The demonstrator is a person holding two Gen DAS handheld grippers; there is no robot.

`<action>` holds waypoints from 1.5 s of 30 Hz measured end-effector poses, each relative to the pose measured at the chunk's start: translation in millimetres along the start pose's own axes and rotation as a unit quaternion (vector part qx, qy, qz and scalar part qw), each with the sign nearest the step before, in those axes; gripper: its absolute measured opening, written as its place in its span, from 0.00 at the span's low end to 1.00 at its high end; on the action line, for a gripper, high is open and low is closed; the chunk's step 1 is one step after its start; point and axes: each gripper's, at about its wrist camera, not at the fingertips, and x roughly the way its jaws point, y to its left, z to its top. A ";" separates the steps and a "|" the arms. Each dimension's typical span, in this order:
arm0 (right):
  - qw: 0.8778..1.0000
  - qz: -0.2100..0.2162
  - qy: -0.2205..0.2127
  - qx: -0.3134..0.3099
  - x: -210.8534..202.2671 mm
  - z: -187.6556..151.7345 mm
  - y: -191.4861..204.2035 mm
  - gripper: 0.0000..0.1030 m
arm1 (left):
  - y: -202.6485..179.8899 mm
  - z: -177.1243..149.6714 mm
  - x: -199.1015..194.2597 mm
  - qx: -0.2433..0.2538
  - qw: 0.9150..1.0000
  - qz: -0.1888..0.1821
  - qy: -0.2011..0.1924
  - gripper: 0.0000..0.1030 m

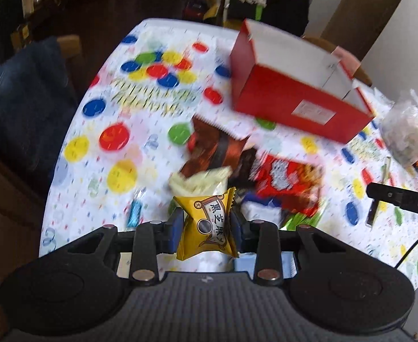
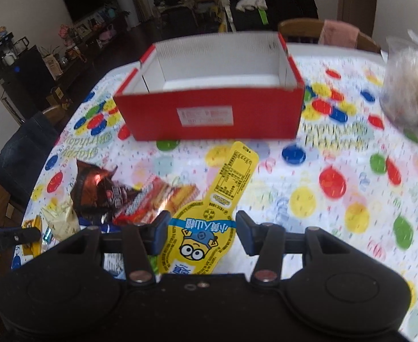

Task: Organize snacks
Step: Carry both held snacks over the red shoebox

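snacks sit in both my grippers. my left gripper is clamped on a yellow sesame packet, pinched at its waist and lifted above the pile of brown, cream and red wrappers on the dotted tablecloth. only my right wrist view shows the yellow minion pouch lying between the fingers of my right gripper; the left pad touches it, the right pad stands clear with a gap, so the jaws are parted. straight ahead stands the red box, its white inside visible there. a clear bag lies off to the right.
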 end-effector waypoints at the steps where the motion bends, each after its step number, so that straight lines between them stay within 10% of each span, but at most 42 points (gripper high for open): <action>1: 1.000 0.000 -0.006 -0.004 -2.6 4.5 -0.6 0.48 | -3.3 3.2 -1.9 0.003 1.000 -0.003 -0.005 0.33; 24: 0.993 -0.015 -0.078 -0.086 8.4 128.2 -44.3 0.48 | -107.5 133.5 22.3 0.063 0.996 -0.019 -0.059 0.33; 45: 0.980 -0.007 0.031 -0.197 142.2 207.4 -52.6 0.48 | -169.2 227.4 153.7 0.114 0.991 0.073 -0.003 0.33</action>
